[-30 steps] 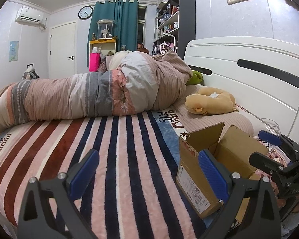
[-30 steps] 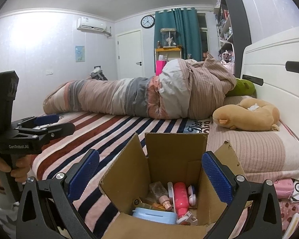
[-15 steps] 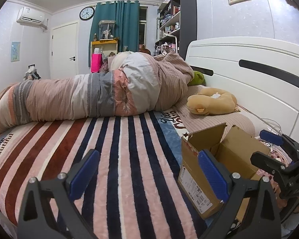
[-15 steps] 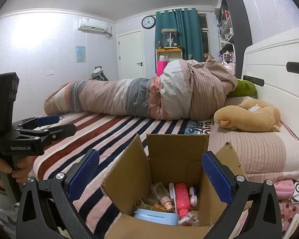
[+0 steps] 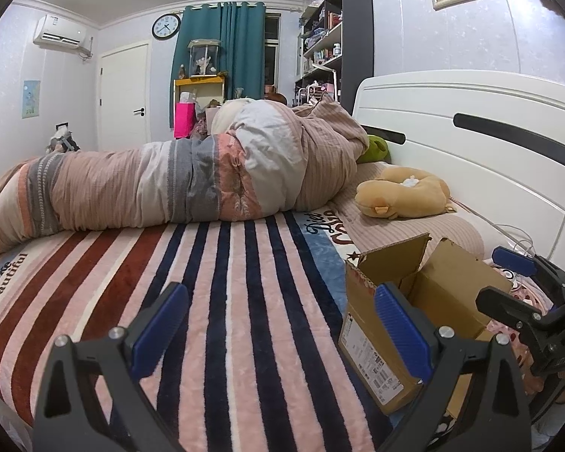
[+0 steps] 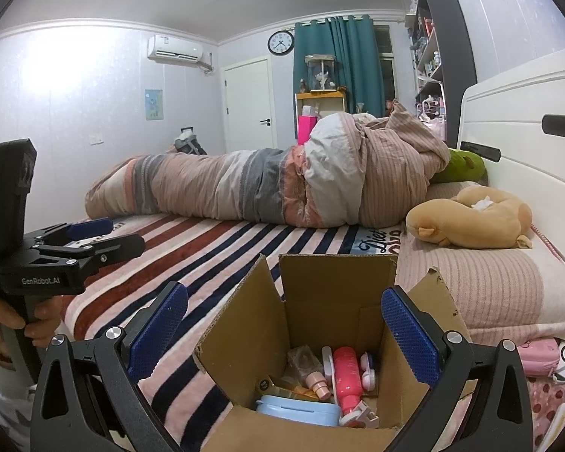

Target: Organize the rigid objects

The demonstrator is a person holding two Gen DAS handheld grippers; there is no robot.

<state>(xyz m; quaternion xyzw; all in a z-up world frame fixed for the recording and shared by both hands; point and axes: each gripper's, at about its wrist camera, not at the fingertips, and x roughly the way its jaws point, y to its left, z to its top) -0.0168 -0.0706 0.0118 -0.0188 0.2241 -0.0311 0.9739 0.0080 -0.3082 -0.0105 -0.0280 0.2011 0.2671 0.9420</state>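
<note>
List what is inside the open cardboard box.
Inside the cardboard box: a pink bottle, a light blue case, a small clear bottle and white-pink pieces. Anything beneath them or behind the near wall is hidden.

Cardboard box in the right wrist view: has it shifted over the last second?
Cannot tell. The box sits slightly lower against the striped blanket, but the whole room shifted likewise, so the camera probably moved.

The right tongs (image 6: pixel 282 324) are being held wide apart above an open cardboard box (image 6: pixel 331 301) on the striped bed (image 6: pixel 214 248); a pink bottle (image 6: pixel 346 373) and blue case (image 6: pixel 297 410) are lying inside.
</note>
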